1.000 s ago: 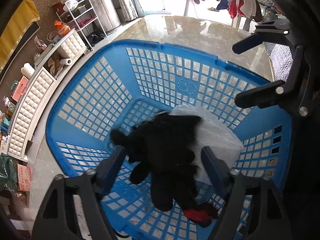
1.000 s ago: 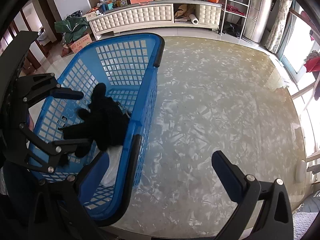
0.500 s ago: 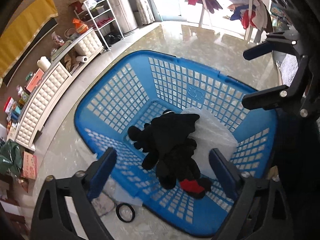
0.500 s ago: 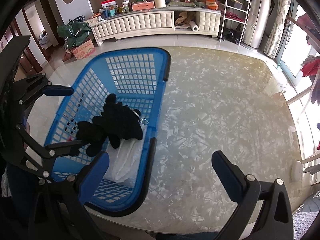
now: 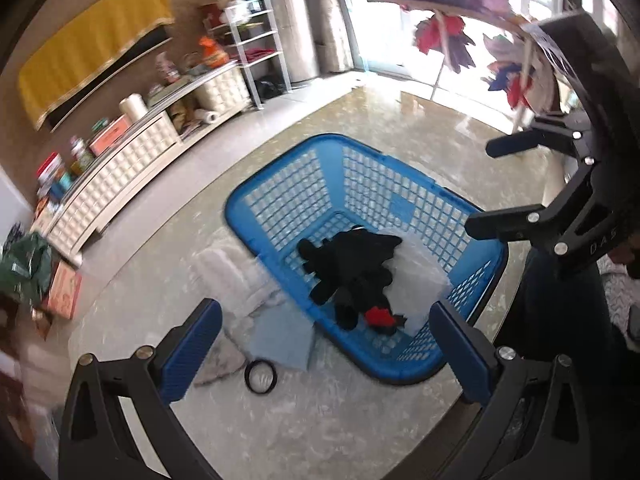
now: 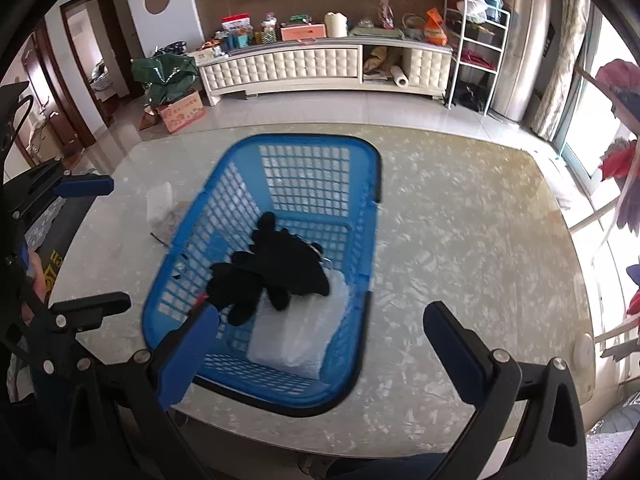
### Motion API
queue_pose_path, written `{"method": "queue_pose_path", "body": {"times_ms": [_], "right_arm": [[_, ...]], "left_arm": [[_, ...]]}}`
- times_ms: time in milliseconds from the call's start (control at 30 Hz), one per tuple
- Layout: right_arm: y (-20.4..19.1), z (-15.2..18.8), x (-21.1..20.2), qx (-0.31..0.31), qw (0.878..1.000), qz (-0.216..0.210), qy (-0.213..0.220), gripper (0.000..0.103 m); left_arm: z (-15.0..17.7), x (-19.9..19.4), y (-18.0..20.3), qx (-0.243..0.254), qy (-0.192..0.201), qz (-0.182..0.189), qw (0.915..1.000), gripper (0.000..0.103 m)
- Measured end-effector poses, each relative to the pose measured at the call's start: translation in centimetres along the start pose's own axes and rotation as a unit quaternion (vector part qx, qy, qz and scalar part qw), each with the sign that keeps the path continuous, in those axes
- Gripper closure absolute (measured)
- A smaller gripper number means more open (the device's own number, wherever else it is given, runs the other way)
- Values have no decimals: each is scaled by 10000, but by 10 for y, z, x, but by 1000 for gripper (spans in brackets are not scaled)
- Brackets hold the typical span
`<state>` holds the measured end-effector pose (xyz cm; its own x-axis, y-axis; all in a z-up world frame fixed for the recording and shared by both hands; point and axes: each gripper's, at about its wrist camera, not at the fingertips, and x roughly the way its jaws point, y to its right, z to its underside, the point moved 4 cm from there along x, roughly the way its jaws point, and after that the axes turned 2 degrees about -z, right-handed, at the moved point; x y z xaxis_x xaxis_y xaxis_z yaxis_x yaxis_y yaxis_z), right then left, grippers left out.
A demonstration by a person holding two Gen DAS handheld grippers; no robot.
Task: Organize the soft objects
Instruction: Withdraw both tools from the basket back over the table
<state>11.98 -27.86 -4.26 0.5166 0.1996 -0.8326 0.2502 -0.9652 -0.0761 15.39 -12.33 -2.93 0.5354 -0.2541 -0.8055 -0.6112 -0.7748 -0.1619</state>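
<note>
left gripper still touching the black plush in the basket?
Apart. In the left wrist view the left gripper, whose jaws have just been opening, stands empty above the blue basket, and the black plush toy lies on the clear bag, beyond the fingertips.

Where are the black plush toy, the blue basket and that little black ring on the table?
Black plush toy (image 5: 352,264), left wrist view, on its body.
Blue basket (image 6: 372,184), right wrist view, on its right rim.
Black ring (image 5: 260,376), left wrist view, on its middle, beside the basket.

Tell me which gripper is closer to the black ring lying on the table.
Left. The left gripper hangs open right above the black ring, beside the blue basket. The right gripper is open over the basket's other side, away from the ring.
</note>
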Motion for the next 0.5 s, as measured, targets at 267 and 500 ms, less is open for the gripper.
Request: {"method": "queue_pose_path", "body": {"times_ms": [267,500], "right_arm": [[-36,-5,4,-175,9998,-104,-7,0],[-80,-17,5,-287,9988,-365,120,0]], "left_arm": [[39,-32,-27,-508,-38,-333,9981,0],[64,-53,-59,-1135,-49,-638,9915,0]]}}
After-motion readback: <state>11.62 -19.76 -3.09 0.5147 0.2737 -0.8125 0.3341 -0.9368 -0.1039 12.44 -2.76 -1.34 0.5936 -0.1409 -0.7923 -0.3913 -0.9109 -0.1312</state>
